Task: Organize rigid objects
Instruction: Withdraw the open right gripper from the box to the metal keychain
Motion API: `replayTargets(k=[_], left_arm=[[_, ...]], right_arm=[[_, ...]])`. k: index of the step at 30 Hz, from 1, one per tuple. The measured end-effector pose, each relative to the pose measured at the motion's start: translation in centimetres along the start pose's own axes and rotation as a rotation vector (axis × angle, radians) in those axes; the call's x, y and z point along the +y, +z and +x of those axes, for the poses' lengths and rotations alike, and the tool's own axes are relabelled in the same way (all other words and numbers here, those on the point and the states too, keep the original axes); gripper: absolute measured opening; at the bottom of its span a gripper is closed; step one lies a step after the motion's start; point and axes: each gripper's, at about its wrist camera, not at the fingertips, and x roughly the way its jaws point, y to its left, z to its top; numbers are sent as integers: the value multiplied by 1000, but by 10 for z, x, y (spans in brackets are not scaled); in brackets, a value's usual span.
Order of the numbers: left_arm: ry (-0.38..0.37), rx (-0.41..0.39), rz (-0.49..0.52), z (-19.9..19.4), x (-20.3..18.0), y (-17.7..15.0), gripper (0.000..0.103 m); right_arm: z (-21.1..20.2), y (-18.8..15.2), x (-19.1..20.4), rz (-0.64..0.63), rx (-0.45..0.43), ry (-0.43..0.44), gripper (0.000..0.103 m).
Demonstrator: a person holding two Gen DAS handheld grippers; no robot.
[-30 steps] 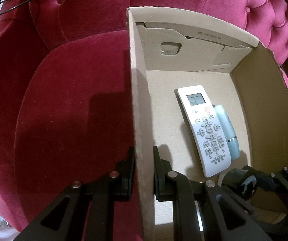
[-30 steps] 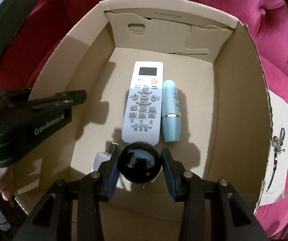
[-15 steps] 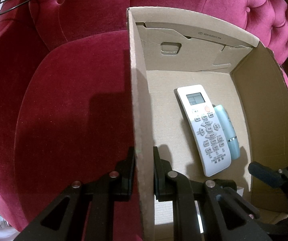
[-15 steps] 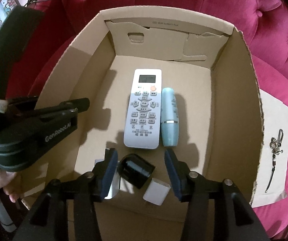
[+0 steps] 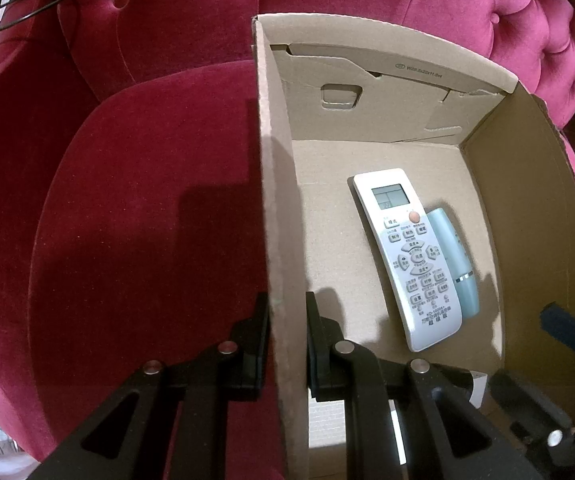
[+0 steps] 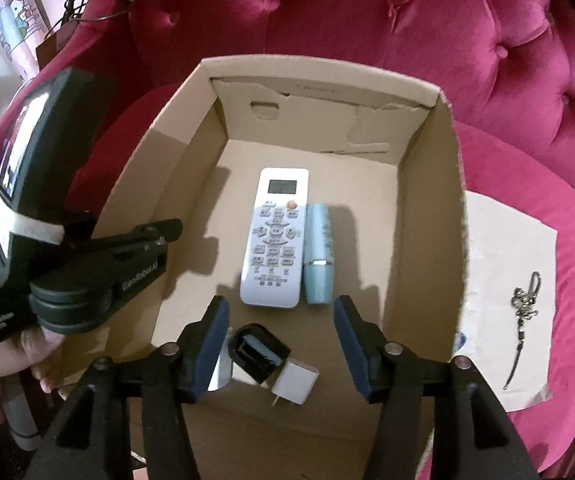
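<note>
Letting go paid off: my right gripper (image 6: 281,346) had the black round thing (image 6: 258,354) a second ago, and now its jaws have just been opening with nothing pinched. The thing sits on the cardboard box (image 6: 427,200) floor near the front wall, beside a white plug (image 6: 295,386), just short of the remote (image 6: 275,240). My left gripper (image 5: 286,344) stays clamped on the box's side wall.
</note>
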Motion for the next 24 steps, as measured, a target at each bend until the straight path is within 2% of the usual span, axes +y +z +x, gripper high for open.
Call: replayTargets(k=[3, 5, 13, 24], left_arm=[[0, 0, -1, 0, 0, 0, 16], [1, 0, 0, 0, -1, 0, 16], [1, 0, 0, 0, -1, 0, 16], [3, -1, 0, 0, -1, 0, 16]], right_arm=[[-7, 1, -5, 4, -11, -9, 66], [-13, 1, -7, -3, -24, -23, 75], [-30, 7, -16, -12, -62, -48, 100], [-60, 16, -46, 32, -111, -72, 103]])
